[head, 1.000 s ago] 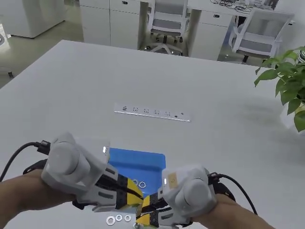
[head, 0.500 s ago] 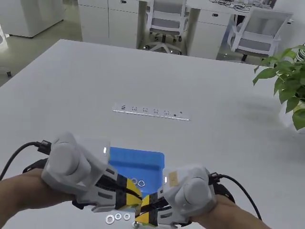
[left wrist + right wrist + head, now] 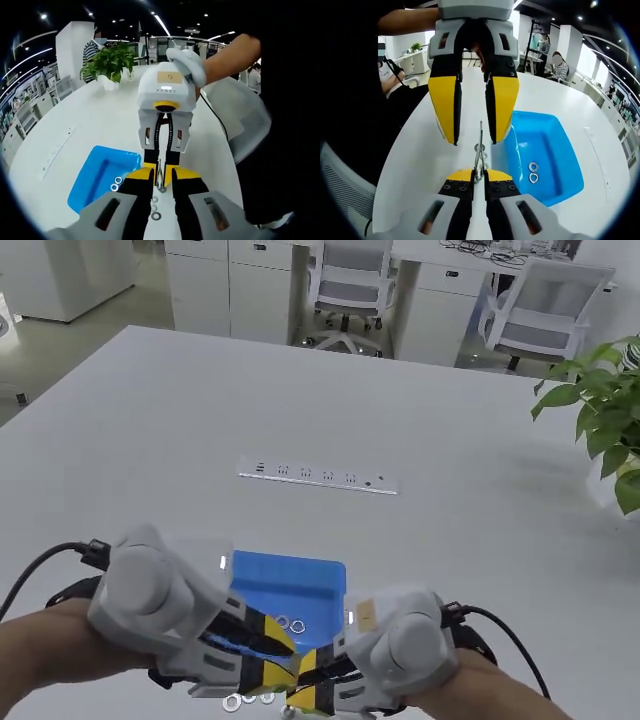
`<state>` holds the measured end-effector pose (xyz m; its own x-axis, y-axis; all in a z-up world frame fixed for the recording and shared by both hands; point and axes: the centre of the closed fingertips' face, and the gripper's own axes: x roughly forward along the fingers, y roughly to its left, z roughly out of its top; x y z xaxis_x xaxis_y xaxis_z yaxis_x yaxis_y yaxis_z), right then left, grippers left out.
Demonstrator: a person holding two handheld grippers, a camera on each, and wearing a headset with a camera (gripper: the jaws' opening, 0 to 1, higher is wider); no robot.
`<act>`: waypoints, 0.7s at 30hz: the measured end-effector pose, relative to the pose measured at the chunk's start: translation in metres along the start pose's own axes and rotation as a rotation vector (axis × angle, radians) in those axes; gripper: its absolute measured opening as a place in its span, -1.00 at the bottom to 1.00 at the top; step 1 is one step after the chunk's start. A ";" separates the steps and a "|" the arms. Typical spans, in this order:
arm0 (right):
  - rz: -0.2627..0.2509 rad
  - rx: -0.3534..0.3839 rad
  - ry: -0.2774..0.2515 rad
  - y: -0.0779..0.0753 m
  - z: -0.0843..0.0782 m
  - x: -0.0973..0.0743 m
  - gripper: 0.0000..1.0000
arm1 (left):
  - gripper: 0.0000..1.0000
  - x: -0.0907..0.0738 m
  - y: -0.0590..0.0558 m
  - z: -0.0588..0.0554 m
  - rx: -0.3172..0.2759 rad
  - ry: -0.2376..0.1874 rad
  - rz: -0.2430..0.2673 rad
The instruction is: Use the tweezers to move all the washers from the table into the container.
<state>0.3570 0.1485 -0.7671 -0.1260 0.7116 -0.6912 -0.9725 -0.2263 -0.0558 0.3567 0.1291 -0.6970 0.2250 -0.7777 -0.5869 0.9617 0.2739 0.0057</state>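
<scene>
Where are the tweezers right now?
In the right gripper view, the tweezers are clamped by the right gripper, tips by washers on the table, left of the container.

The pale grey table [image 3: 200, 410] is carrying a blue container [image 3: 300, 575], which is sitting nr the front edge. A short row of washers [image 3: 248, 698] is lying loose on the tabletop just in front of the container. A flush power strip [image 3: 318, 477] is lying well beyond the container, twd mid-table. A potted plant [image 3: 111, 65] is standing far from the container, at the table's end.
</scene>
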 end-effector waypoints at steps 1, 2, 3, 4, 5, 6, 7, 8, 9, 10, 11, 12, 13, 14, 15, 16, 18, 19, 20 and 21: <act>0.000 0.000 0.000 0.000 0.000 0.000 -0.84 | -0.56 -0.001 0.001 0.000 -0.005 -0.004 0.003; -0.002 0.000 -0.002 0.000 0.001 -0.001 -0.84 | -0.53 -0.001 0.001 0.001 -0.013 -0.009 0.007; -0.005 -0.002 -0.002 0.000 0.002 -0.002 -0.83 | -0.49 -0.002 0.002 0.001 -0.019 -0.014 0.009; -0.006 -0.003 -0.002 0.000 0.003 -0.004 -0.83 | -0.41 -0.003 0.002 0.002 -0.032 -0.022 0.011; -0.008 -0.005 -0.004 0.000 0.004 -0.004 -0.83 | -0.36 -0.004 0.002 0.003 -0.039 -0.028 0.014; -0.009 -0.004 -0.007 0.000 0.005 -0.005 -0.83 | -0.31 -0.005 0.003 0.004 -0.042 -0.034 0.021; -0.009 -0.004 -0.008 0.000 0.006 -0.006 -0.83 | -0.24 -0.006 0.003 0.004 -0.051 -0.036 0.025; -0.009 -0.005 -0.008 0.000 0.006 -0.006 -0.83 | -0.19 -0.007 0.004 0.004 -0.063 -0.040 0.029; -0.014 -0.006 -0.009 0.000 0.007 -0.007 -0.83 | -0.13 -0.008 0.004 0.004 -0.090 -0.048 0.036; -0.016 -0.005 -0.012 0.000 0.008 -0.008 -0.83 | -0.06 -0.009 0.005 0.003 -0.103 -0.049 0.041; -0.020 -0.007 -0.013 0.000 0.010 -0.009 -0.83 | -0.03 -0.010 0.005 0.003 -0.101 -0.053 0.044; -0.022 -0.009 -0.013 0.000 0.010 -0.010 -0.83 | -0.02 -0.011 0.005 0.003 -0.102 -0.060 0.048; -0.023 -0.010 -0.015 0.001 0.011 -0.010 -0.83 | 0.00 -0.013 0.005 0.002 -0.113 -0.066 0.052; -0.026 -0.010 -0.019 0.000 0.012 -0.012 -0.83 | 0.02 -0.014 0.004 0.002 -0.124 -0.071 0.053; -0.025 -0.008 -0.020 0.001 0.013 -0.012 -0.83 | 0.06 -0.015 0.004 0.002 -0.131 -0.076 0.058; -0.025 -0.008 -0.021 0.001 0.014 -0.013 -0.83 | 0.10 -0.016 0.005 0.002 -0.131 -0.080 0.067; -0.025 -0.010 -0.024 0.002 0.016 -0.015 -0.83 | 0.20 -0.018 0.007 0.001 -0.137 -0.087 0.085; -0.027 -0.010 -0.024 0.002 0.017 -0.015 -0.83 | 0.24 -0.020 0.008 0.001 -0.147 -0.095 0.096; -0.028 -0.012 -0.025 0.002 0.019 -0.016 -0.83 | 0.28 -0.020 0.008 0.001 -0.154 -0.098 0.101; -0.029 -0.012 -0.026 0.003 0.020 -0.017 -0.83 | 0.33 -0.022 0.009 0.000 -0.162 -0.101 0.109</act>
<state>0.3525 0.1494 -0.7410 -0.1034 0.7347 -0.6704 -0.9732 -0.2138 -0.0843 0.3603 0.1482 -0.6839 0.3485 -0.7893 -0.5056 0.8950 0.4405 -0.0709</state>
